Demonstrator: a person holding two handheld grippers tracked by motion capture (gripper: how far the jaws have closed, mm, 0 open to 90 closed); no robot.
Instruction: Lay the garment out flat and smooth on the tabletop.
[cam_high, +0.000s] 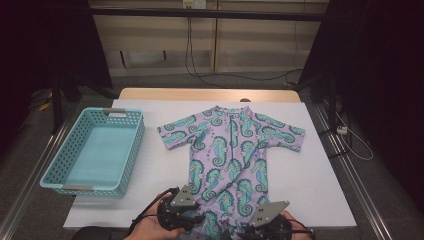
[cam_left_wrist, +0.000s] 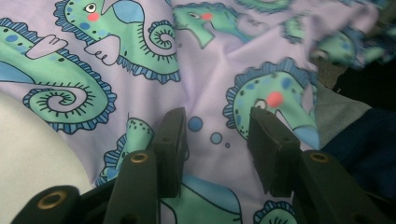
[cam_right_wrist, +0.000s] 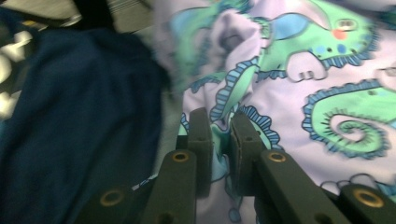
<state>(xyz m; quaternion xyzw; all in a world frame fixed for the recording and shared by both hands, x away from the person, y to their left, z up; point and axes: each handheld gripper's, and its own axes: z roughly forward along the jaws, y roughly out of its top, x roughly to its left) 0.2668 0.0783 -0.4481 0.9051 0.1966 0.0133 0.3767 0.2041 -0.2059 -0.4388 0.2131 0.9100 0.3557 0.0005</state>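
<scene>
Purple stretchy swimsuit with green seahorses (cam_high: 227, 150) lies flat on the white worktop (cam_high: 310, 175). Left tool (cam_left_wrist: 215, 135) is apart above it; right tool (cam_right_wrist: 222, 135) pinches its cloth.

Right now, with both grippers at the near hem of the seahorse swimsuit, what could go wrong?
The right gripper pinches only a narrow fold of the swimsuit, so the fabric may slip out when lifted. The left gripper stands open over flat cloth, not pinching it; a lift now could raise one side only and skew the garment. Dragged sideways, a sleeve might catch the basket.
</scene>
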